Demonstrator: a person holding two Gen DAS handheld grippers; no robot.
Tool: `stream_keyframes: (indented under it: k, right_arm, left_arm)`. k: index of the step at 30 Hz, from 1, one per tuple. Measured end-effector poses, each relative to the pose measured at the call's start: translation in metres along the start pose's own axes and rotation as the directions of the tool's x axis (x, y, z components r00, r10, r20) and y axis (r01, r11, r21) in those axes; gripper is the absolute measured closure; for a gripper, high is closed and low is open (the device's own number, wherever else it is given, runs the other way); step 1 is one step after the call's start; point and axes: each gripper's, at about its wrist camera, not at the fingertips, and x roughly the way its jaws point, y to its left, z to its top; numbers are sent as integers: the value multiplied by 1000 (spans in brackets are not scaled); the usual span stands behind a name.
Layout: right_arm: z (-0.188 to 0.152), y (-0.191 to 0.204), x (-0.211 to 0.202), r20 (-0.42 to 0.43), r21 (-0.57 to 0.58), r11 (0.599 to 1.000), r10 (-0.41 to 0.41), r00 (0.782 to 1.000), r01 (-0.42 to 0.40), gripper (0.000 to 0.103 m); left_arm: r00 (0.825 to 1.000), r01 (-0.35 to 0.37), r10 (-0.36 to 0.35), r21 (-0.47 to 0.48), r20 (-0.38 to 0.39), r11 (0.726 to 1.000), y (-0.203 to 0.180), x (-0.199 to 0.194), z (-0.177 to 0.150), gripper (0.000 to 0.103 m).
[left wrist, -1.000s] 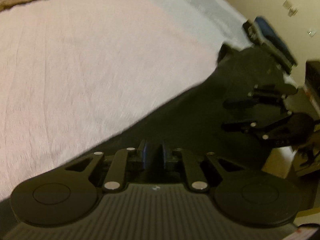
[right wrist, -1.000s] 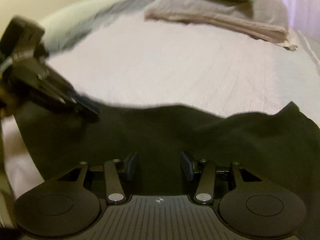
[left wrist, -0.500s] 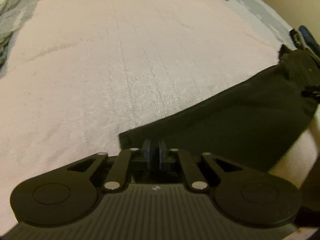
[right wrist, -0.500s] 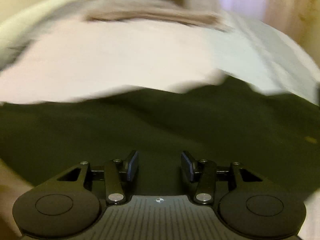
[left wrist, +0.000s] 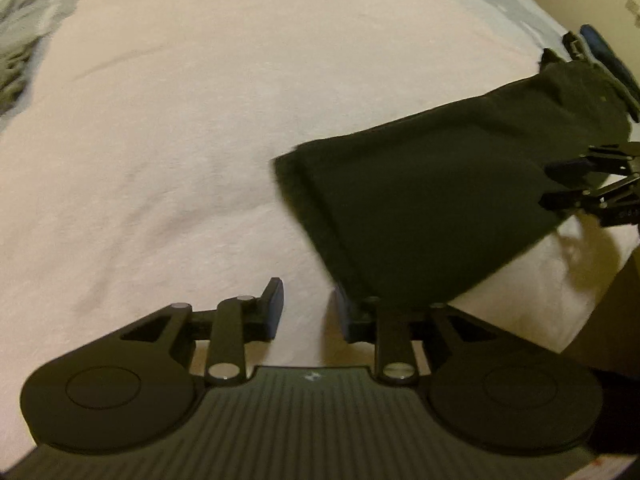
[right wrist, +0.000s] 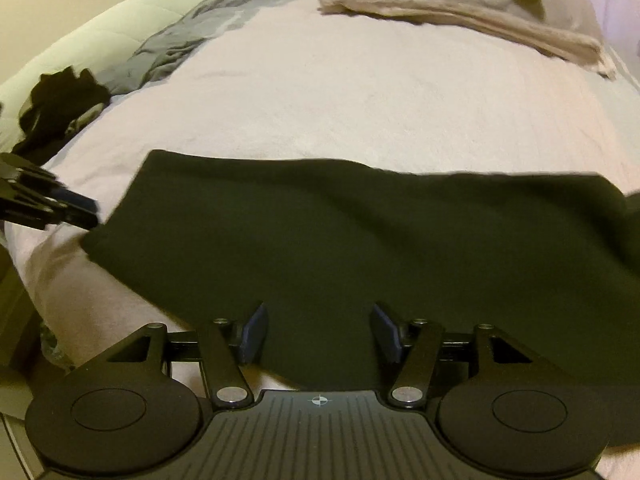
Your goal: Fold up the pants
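- The wide pale pink bedspread (right wrist: 360, 92) fills most of both views under your grippers.
- The dark green fabric pants (right wrist: 340, 240) lie flat on it in a long band across the middle of the right wrist view; in the left wrist view they stretch from centre to the right edge (left wrist: 432, 200).
- A stack of folded beige and grey blankets (right wrist: 460, 12) sits at the upper right of the right wrist view, and a crumpled grey sheet (right wrist: 192, 40) at the upper left — a small black garment (right wrist: 60, 100) lies beside it.
- Your right gripper (right wrist: 319, 334) hovers over the pants' near edge, fingers spread, nothing between them.
- Your left gripper (left wrist: 308, 308) is spread apart too — empty, its right finger at the pants' corner.
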Motion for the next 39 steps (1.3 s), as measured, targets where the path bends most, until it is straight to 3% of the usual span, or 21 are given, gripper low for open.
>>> stream_keyframes:
  k: [4, 6, 11, 16, 21, 27, 34, 39]
  right_arm:
    - [3, -10, -18, 25, 47, 998, -49, 998, 48, 47]
    - [6, -11, -23, 40, 50, 998, -47, 998, 45, 47]
    - [2, -5, -21, 26, 22, 1000, -23, 999, 23, 47]
    - [-2, 5, -17, 10, 8, 1000, -5, 1000, 5, 47]
    - [6, 28, -13, 8, -33, 999, 25, 1000, -25, 47]
    - [19, 70, 4, 23, -114, 987, 119, 993, -116, 47]
    - [21, 116, 48, 17, -159, 964, 218, 976, -213, 48]
    - [24, 136, 57, 5, -203, 945, 262, 965, -255, 47]
  left_arm:
    - [997, 23, -22, -20, 70, 1000, -8, -18, 13, 81]
    - [993, 80, -74, -66, 89, 995, -10, -14, 22, 81]
    - [992, 124, -121, -132, 31, 983, -8, 35, 34, 78]
    - [987, 158, -157, -175, 18, 972, -6, 41, 38, 71]
    - [987, 163, -161, -230, 30, 959, 5, 28, 36, 100]
    - [986, 156, -142, -191, 86, 969, 9, 15, 39, 100]
    - [982, 181, -166, -213, 89, 960, 20, 23, 31, 100]
    - [982, 184, -168, -219, 89, 958, 21, 21, 28, 100]
